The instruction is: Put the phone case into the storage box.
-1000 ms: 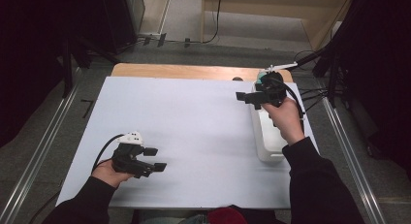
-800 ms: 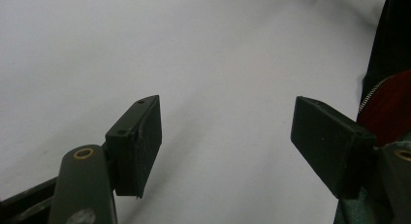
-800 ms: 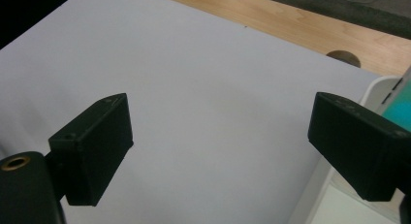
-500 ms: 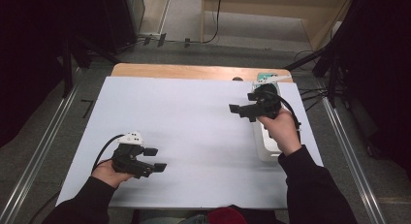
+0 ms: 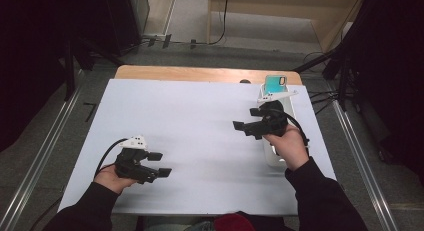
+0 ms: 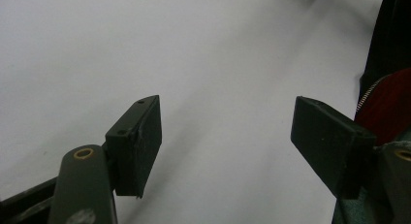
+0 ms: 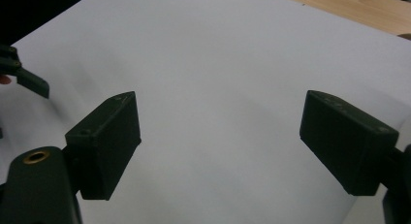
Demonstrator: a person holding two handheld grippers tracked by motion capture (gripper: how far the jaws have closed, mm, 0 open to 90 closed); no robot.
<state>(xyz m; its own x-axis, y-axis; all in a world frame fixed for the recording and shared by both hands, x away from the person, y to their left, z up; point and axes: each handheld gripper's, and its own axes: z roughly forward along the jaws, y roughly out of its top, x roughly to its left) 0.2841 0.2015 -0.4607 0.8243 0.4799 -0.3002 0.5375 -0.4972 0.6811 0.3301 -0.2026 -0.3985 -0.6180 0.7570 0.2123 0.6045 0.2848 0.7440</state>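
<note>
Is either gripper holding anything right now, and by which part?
Nothing is held. The left gripper and right gripper both stand open over the white sheet, jaws empty.

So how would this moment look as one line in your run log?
left gripper: open, empty | right gripper: open, empty, jaws just closing slightly | white tray: under right hand

Wooden table (image 5: 200, 73) under white sheet (image 5: 200, 136)

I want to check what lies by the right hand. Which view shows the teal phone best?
The high view: the teal phone lies at the far end of the white tray, just beyond the right gripper. The two gripper views look along open jaws at the white sheet instead.
</note>
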